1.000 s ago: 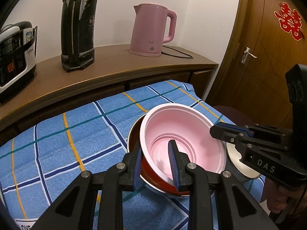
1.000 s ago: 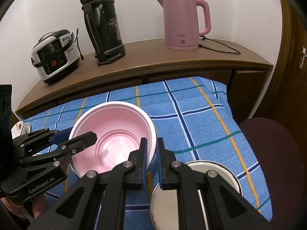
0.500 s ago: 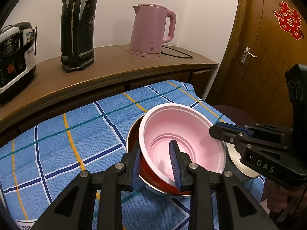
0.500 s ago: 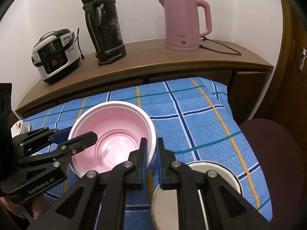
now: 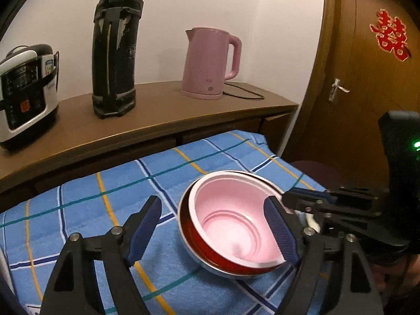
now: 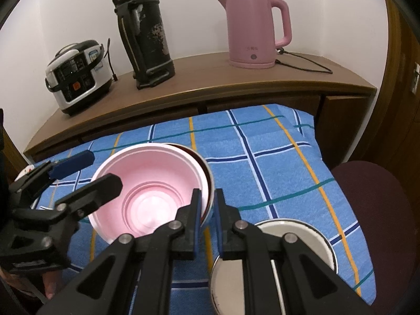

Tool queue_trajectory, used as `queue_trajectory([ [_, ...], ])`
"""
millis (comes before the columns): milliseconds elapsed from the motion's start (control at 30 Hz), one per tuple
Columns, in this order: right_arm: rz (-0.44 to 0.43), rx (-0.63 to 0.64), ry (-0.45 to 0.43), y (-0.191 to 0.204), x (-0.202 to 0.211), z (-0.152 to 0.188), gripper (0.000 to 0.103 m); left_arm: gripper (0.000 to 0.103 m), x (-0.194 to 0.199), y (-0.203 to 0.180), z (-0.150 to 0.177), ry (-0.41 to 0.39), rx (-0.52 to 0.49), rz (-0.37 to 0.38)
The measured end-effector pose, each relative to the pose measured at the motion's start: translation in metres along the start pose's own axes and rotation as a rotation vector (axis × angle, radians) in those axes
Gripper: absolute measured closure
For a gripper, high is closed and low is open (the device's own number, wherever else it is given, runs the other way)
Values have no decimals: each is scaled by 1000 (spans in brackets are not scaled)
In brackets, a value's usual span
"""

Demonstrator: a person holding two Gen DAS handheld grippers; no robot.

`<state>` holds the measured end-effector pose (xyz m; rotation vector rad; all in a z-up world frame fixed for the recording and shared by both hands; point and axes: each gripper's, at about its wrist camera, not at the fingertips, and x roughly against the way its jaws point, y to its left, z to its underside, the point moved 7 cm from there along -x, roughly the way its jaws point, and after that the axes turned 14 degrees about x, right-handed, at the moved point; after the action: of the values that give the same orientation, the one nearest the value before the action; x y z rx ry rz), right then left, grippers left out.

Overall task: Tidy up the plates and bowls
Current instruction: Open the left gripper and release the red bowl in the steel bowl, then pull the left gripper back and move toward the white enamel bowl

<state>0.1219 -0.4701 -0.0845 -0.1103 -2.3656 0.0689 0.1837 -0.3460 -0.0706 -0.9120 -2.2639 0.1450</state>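
Observation:
A pink bowl (image 5: 236, 223) sits nested inside a red bowl (image 5: 210, 253) with a metal outside, on the blue checked cloth (image 5: 86, 210). My left gripper (image 5: 215, 228) is open, its fingers wide on either side of the bowls' near rim. My right gripper (image 6: 208, 220) is shut on the right rim of the nested bowls (image 6: 152, 194). It also shows in the left wrist view (image 5: 302, 199) at the bowls' right side. A white enamel plate (image 6: 288, 239) lies on the cloth under my right gripper.
A wooden counter (image 6: 210, 78) behind the cloth holds a rice cooker (image 6: 76, 76), a tall black flask (image 6: 144, 31) and a pink kettle (image 6: 252, 29) with its cord. A dark red stool (image 6: 372, 210) stands right of the table. A wooden door (image 5: 367, 78) is on the right.
My left gripper has let go of the pink bowl's rim and opened wide. The pink bowl has settled lower into the red bowl. My right gripper stays shut on the rim.

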Motion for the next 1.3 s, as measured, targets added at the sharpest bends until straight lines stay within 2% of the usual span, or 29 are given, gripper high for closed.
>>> queue_trajectory([
  [67, -1, 7, -1, 1, 1, 0, 90, 21, -4, 2, 2, 8, -4, -16],
  [133, -16, -4, -13, 1, 3, 0, 84, 21, -7, 4, 3, 13, -3, -23],
  [200, -7, -6, -30, 0, 8, -1, 54, 21, -9, 8, 3, 11, 2, -47],
  [300, 11, 6, -46, -1, 16, -2, 51, 21, -15, 15, 5, 26, 18, -65],
  [400, 14, 1, -58, -5, 24, 0, 44, 21, -17, 18, 6, 34, 30, -66],
  [767, 27, -21, -58, -26, 48, 20, 44, 21, -19, 20, 8, 31, 19, -87],
  [967, 50, -63, -60, -53, 67, 41, 44, 21, 5, 25, -3, -35, 93, -120],
  [1133, 82, -110, -42, -80, 76, 64, 44, 21, 44, -1, -3, -108, 64, -147],
  [1267, 81, -136, -38, -90, 77, 74, 45, 21, 62, -40, 14, -102, 26, -91],
  [1300, 79, -140, -38, -92, 77, 76, 47, 21, 64, -49, 17, -101, 14, -74],
])
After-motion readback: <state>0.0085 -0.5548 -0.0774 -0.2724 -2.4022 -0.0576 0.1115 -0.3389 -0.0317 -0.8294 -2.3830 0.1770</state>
